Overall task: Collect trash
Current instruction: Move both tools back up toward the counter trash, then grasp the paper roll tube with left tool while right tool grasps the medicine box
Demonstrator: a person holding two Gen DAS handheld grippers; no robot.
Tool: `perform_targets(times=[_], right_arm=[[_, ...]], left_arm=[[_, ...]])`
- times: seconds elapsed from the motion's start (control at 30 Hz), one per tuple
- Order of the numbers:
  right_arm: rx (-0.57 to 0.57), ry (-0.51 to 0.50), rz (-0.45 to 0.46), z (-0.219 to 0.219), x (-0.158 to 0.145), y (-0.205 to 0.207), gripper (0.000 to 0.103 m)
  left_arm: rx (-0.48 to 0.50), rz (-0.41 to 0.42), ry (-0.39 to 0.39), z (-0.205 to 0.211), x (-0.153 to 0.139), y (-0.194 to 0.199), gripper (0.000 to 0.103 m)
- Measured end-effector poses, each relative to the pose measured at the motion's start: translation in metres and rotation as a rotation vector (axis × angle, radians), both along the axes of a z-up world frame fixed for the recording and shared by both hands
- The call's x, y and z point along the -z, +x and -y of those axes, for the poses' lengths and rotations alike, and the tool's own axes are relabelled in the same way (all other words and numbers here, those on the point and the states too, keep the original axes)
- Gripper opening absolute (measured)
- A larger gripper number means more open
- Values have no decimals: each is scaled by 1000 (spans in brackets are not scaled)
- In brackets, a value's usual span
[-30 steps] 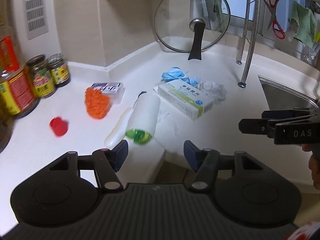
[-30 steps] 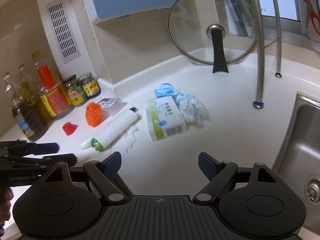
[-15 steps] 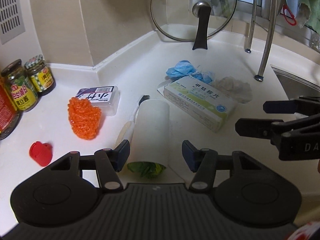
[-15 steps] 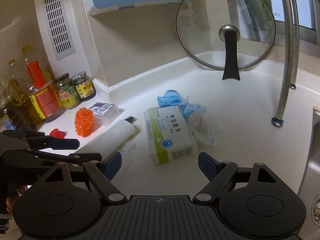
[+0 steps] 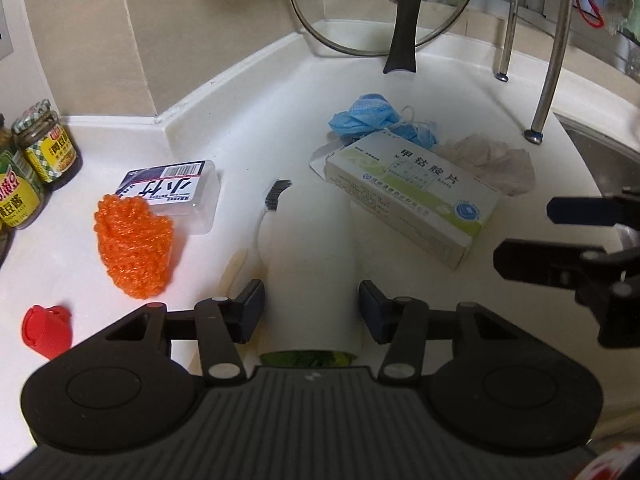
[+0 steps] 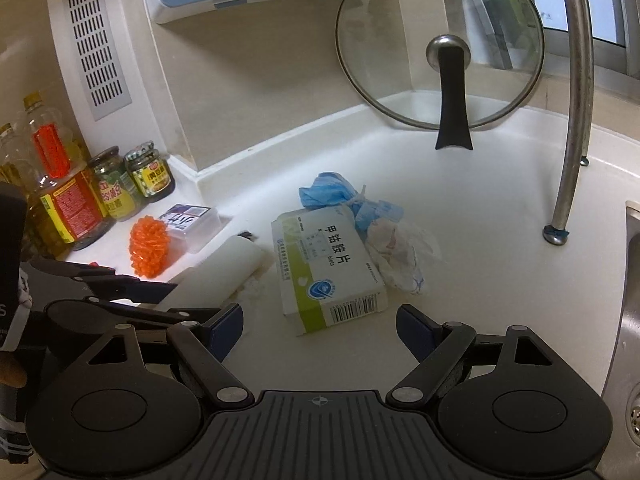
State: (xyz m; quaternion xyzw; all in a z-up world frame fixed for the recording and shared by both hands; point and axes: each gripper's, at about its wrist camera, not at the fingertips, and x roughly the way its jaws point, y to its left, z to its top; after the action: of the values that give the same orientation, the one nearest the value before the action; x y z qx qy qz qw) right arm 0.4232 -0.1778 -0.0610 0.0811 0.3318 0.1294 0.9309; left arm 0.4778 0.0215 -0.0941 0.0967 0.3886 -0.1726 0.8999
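A white bottle lies on its side on the white counter, its green end toward me. My left gripper straddles it; the jaws are closing, with a pad close at each side of the bottle and no visible squeeze. In the right wrist view the same bottle shows with the left gripper over it. My right gripper is open just short of a white and green medicine box, with nothing between its fingers. A blue mask and crumpled plastic wrap lie behind the box.
An orange scrubber, a clear labelled box, a red cap and a black-bristled brush lie left of the bottle. Jars stand at the far left. A glass lid leans in the corner. Rack legs and the sink are right.
My left gripper moved forward and down until its fingers came to either side of the white bottle, and its jaws narrowed. The right gripper came closer to the medicine box, still wide.
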Motion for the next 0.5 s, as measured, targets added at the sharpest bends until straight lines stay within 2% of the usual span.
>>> perform_targets(times=[0.2,0.5], right_arm=[[2,-7,-2,-3,3,8,84],[-6,-46,10,-10,7,22,84]], left_arm=[[8,-11,-19,-1,-1,9,46],[12,44,-43,-5,-13,7,45]])
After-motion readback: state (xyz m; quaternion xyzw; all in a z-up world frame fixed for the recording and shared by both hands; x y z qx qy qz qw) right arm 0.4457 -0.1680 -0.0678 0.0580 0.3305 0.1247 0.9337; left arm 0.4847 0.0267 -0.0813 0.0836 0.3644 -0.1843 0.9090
